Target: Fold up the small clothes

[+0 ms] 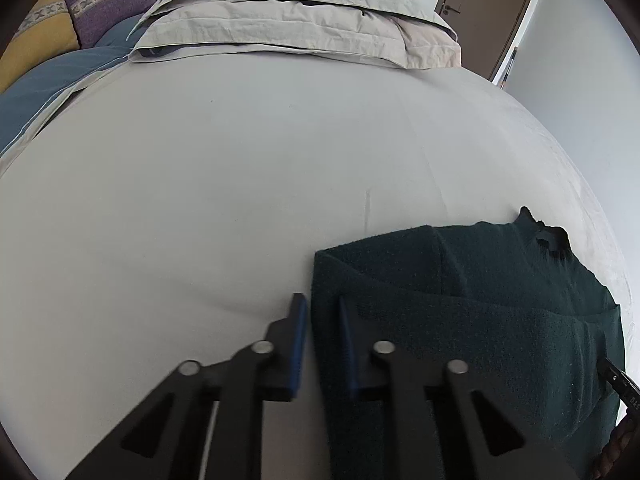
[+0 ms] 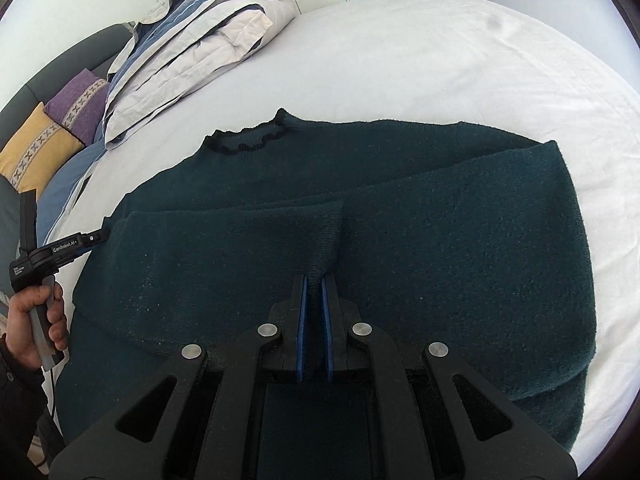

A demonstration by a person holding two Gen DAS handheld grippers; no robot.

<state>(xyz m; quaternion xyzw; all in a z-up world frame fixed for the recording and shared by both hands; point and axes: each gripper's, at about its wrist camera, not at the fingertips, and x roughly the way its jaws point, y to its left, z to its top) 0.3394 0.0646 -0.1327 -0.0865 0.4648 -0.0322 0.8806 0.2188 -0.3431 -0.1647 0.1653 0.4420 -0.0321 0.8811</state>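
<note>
Item: dark green knit sweater [image 2: 320, 208], lying flat on the white bed [image 2: 440, 60], collar [image 2: 250, 136] toward the far side where the stacked bedding [image 2: 192, 40] sits, hem toward me. Both sleeves are laid in over the chest, their cuffs meeting near the middle.

Orientation: long axis, as it now lies, runs side to side across my right wrist view; the neck-to-hem axis runs away from me, tilted a little to the left.

Right gripper [image 2: 315, 284]: jaws nearly together, pinching a small ridge of knit where the cuffs meet.

Left gripper [image 1: 322, 308]: jaws closed on the sweater's left edge, fabric running between the pads; in the right wrist view it sits at that same edge, held in the left hand [image 2: 36, 320].

Step in hand, as I judge it: carrying a fold across the body.

Handling notes:
- I would keep both grips level so the edge travels straight.
- The knit looks thick and soft; I expect it to sag between grips, so I would lift little and drag less.
- Risk: the sleeves sliding out of place.

Also present: purple cushion [image 2: 80, 100], yellow cushion [image 2: 36, 148].
</note>
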